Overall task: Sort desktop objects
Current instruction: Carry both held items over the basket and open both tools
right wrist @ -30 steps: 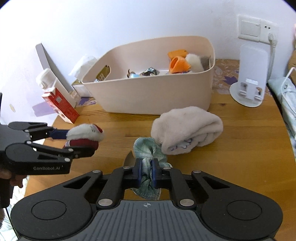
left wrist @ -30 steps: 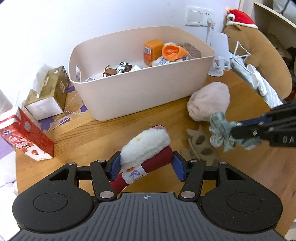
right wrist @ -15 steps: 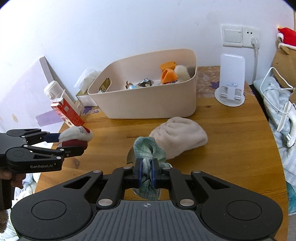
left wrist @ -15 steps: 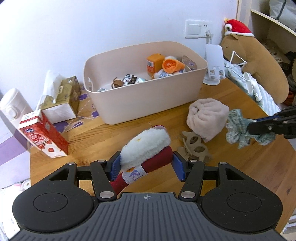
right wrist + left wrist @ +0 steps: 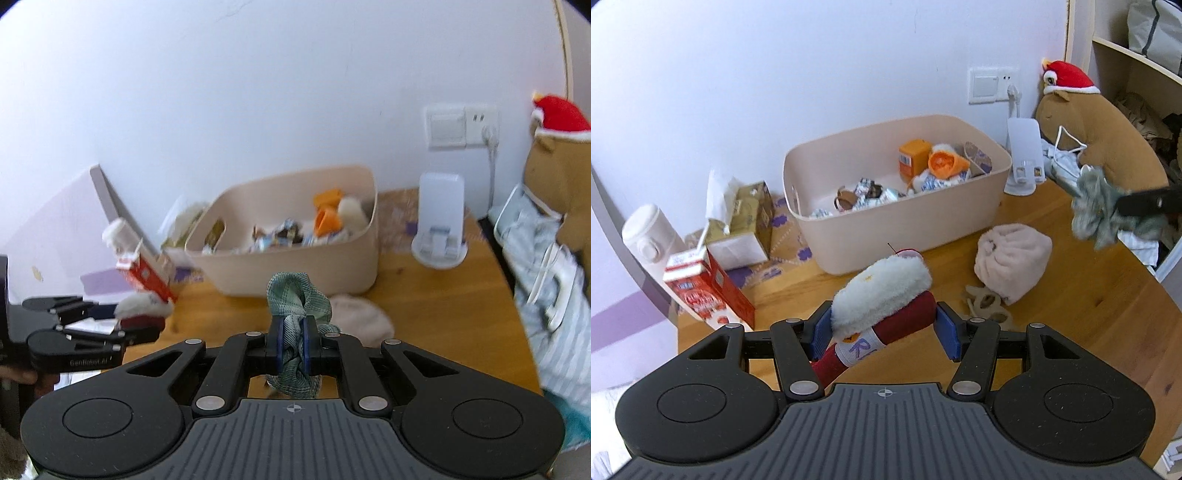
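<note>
My left gripper (image 5: 882, 332) is shut on a red and white fluffy sock (image 5: 882, 291), held above the wooden table (image 5: 1089, 314). It also shows in the right wrist view (image 5: 142, 314). My right gripper (image 5: 294, 343) is shut on a green checked cloth (image 5: 295, 299), lifted in the air; the cloth shows at the right in the left wrist view (image 5: 1097, 206). A beige bin (image 5: 905, 218) with snack packets and an orange box stands at the back of the table. A rolled pink towel (image 5: 1012, 258) and a beige hair claw (image 5: 986, 306) lie in front of it.
A red milk carton (image 5: 709, 291), a tissue box (image 5: 738, 221) and a white bottle (image 5: 650, 232) stand at the left. A white phone stand (image 5: 1023, 158) and a brown plush toy (image 5: 1104, 136) are at the back right. A shelf (image 5: 1137, 74) stands at the far right.
Both grippers have risen and pulled back from the table with their loads. The bin and the towel look smaller and farther away. The green cloth has gone up and to the right.
</note>
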A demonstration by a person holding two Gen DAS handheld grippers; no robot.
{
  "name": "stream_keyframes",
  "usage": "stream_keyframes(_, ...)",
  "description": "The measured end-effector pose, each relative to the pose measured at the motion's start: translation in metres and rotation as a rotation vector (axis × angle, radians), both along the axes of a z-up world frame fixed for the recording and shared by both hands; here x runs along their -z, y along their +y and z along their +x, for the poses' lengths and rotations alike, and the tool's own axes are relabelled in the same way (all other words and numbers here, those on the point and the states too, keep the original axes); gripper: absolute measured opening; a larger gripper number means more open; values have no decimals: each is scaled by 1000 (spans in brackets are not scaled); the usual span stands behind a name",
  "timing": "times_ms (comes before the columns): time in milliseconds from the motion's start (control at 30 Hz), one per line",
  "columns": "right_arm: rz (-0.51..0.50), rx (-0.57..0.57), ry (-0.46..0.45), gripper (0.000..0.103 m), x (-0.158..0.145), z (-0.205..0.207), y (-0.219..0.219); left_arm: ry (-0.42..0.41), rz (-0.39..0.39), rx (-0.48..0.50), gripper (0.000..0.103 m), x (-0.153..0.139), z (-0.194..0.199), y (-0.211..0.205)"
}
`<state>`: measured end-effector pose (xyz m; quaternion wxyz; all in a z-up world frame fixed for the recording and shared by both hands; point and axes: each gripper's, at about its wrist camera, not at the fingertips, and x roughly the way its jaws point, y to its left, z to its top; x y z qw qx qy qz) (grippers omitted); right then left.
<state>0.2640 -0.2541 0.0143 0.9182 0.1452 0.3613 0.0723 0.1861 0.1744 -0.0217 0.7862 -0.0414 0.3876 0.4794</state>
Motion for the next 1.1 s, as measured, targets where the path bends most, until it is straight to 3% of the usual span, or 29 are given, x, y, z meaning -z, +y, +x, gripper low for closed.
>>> stream_keyframes(433,-34,3,-118,10,-43,26,-23,-15,129,6,59,-39,23,22)
stream_keyframes(933,-59,-15,-173,10,-51,99,-32,-21,221,-34,60,-54,69,81)
stream_keyframes(1100,-69,-44,-182,10,-47,132,-27,-13,206,-96,60,-52,84,110)
